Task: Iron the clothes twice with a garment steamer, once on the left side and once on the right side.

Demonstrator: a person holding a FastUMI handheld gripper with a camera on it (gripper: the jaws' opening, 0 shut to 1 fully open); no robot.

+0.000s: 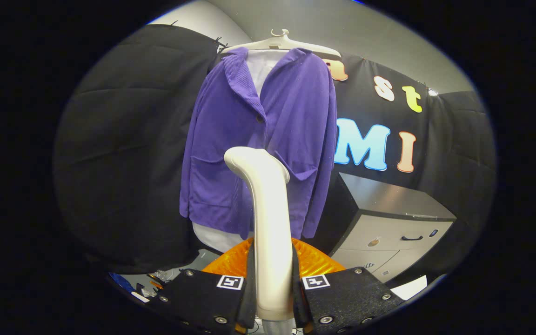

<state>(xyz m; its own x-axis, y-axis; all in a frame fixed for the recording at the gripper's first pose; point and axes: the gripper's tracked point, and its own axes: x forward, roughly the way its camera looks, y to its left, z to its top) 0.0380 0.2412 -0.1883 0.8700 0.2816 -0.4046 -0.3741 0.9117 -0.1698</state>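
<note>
- Black-draped booth, purple jacket [258,139] on hanger [283,43].
- Gripper [273,291] pinching steamer [268,223] by its handle.
- Best kept near fabric, drawn slowly down one side.

The gripper [272,284] fingers clamp the steamer [268,223] handle, its head before the purple jacket [258,144] on a hanger [282,44].

One purple corduroy jacket [258,139] hangs on one white plastic hanger [283,43], over one white garment [261,70]. One cream curved-neck garment steamer [268,223] sits clamped between the gripper [272,284]'s two fingers (each bearing one square marker). One grey drawer cabinet [389,223] stands nearby.
</note>
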